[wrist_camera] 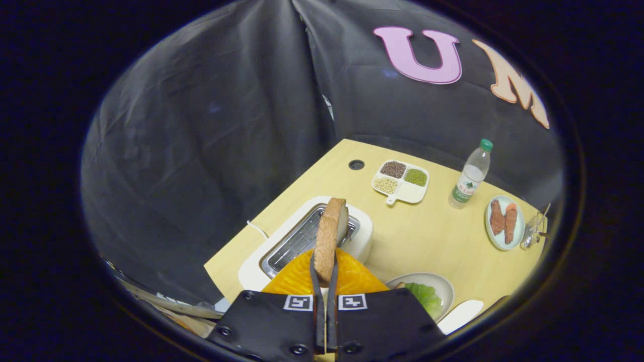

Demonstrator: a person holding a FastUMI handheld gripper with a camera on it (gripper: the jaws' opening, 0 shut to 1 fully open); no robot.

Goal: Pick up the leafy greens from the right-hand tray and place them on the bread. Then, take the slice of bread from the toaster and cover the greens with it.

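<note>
Two fingers (325,274) pinch the slice of bread (329,236) on edge, lifted above the toaster (302,239) at frame centre so it clears the slot; leafy greens (425,296) already lie on the plate (445,286) lower right, awaiting cover on the counter (427,231)

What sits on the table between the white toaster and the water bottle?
In the gripper view, a white divided dish of beans and grains lies between the toaster and the water bottle. The gripper is shut on the bread slice.

No readable text on the bottle (470,176) label.
</note>
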